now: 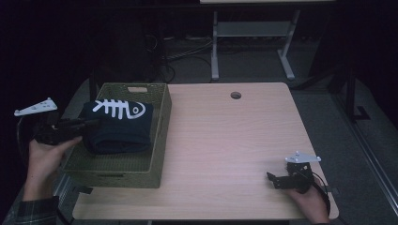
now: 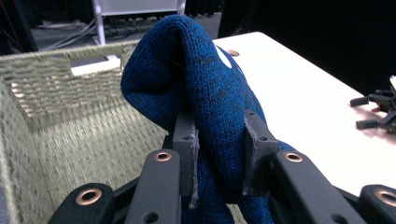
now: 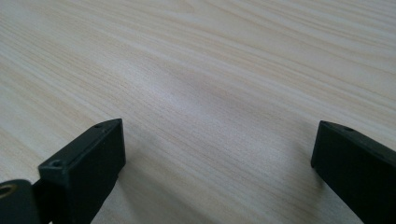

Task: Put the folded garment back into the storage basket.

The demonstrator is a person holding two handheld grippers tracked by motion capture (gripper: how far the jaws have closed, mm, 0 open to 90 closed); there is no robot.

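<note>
A folded dark blue knit sweater (image 1: pixel 119 126) with a white fish-skeleton print lies in an olive woven basket (image 1: pixel 162 136) on the table's left side. My left gripper (image 1: pixel 87 124) reaches in from the basket's left and is shut on the sweater's left fold. In the left gripper view the blue knit (image 2: pixel 201 88) bulges up between the pads (image 2: pixel 254 149), which press into it. My right gripper (image 1: pixel 272 180) rests near the table's front right corner, held by a hand. Its jaws stand wide apart over bare wood (image 3: pixel 210 107) with nothing between them.
The light wooden table (image 1: pixel 225 140) has a round cable hole (image 1: pixel 235 95) near its far edge. The basket's far wall has a handle slot (image 1: pixel 137 89). A white desk frame (image 1: pixel 253 37) and cables stand on the dark floor behind.
</note>
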